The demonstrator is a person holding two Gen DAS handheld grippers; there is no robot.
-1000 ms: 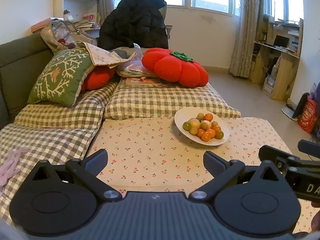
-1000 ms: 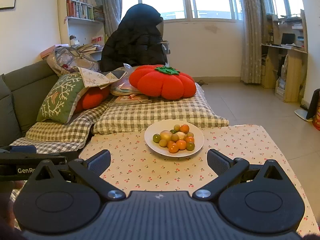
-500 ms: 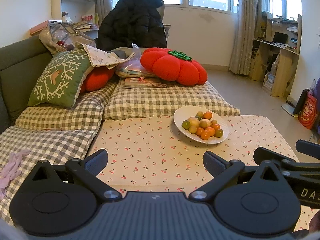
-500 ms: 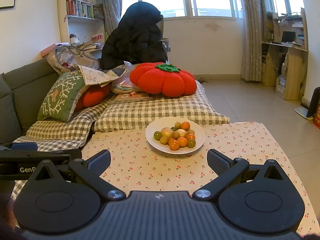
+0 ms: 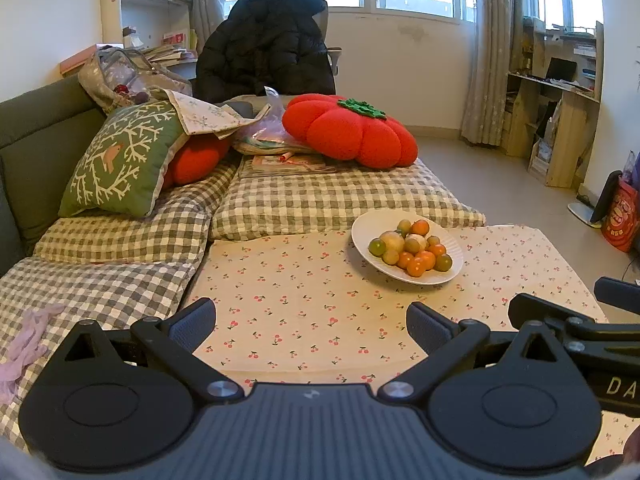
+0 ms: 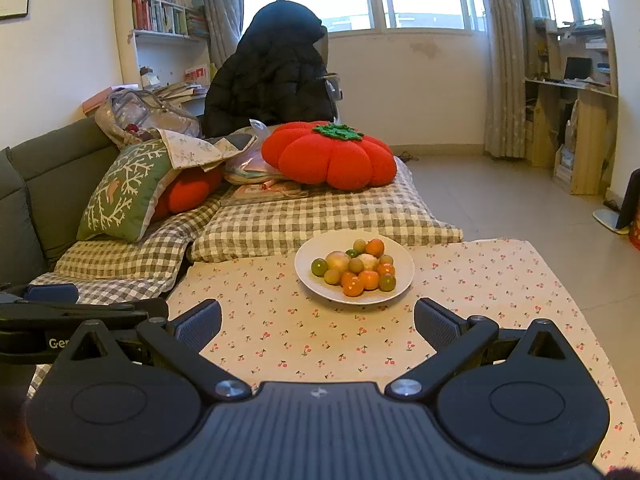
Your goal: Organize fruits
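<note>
A white plate (image 5: 452, 240) (image 6: 400, 256) stands on the cherry-print cloth (image 5: 304, 304) (image 6: 480, 280), piled with several small fruits (image 5: 412, 252) (image 6: 356, 268), orange, green and pale yellow. My left gripper (image 5: 312, 326) hovers open over the cloth, short of the plate and to its left, nothing between its fingers. My right gripper (image 6: 318, 322) is open too, nearly straight in front of the plate, holding nothing. Each gripper's side shows at the edge of the other's view.
Behind the plate lie checked cushions (image 5: 340, 200) (image 6: 320, 216), a red tomato-shaped pillow (image 5: 348, 132) (image 6: 332, 156) and a green leaf-print pillow (image 5: 116, 160) (image 6: 124, 192). A dark jacket hangs on a chair (image 6: 276, 76). Bare floor (image 6: 520, 192) and wooden shelves (image 5: 560, 112) are at the right.
Both grippers have drifted slightly forward and up, so the plate sits a little higher in both views. Both stay open.
</note>
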